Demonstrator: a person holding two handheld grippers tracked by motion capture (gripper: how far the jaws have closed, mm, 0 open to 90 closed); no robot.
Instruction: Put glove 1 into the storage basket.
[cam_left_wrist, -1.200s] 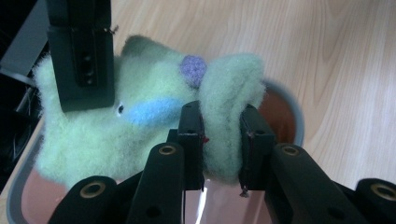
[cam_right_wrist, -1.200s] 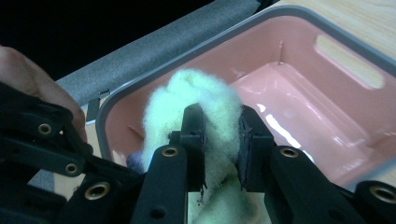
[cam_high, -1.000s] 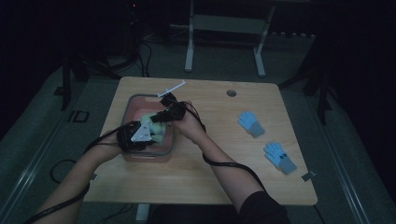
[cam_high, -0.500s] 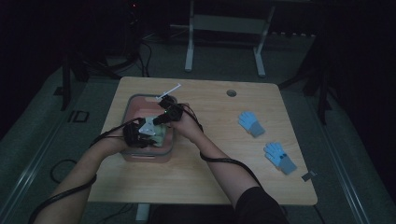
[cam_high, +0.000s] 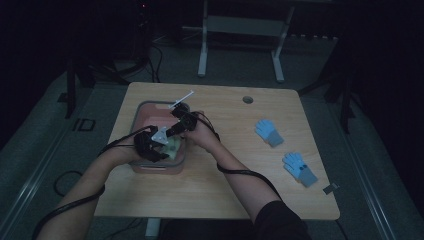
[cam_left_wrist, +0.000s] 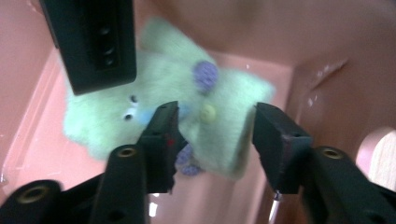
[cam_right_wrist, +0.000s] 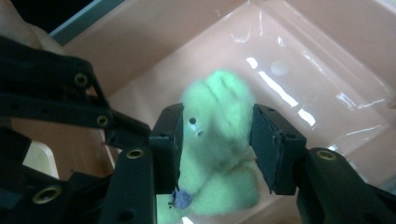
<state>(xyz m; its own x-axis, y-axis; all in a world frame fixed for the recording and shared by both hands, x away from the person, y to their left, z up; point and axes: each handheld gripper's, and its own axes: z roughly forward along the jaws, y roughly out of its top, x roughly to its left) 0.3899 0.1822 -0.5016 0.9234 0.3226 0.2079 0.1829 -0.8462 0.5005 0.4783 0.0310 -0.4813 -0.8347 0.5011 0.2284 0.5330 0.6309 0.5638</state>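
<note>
with both sets of jaws just opened and standing apart around the fuzzy green glove (cam_left_wrist: 187, 116) lying in the pink tub (cam_high: 145, 111), lift your left gripper (cam_left_wrist: 212, 133) and right gripper (cam_right_wrist: 215, 140) straight up so no pad snags the fluff.

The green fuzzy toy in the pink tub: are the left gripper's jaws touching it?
Cannot tell. In the left gripper view the green toy sits between the left gripper's spread jaws, blurred.

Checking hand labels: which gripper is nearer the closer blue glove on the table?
Right. The right gripper is over the pink bin, on the side toward the blue glove; the left gripper is farther away.
</note>
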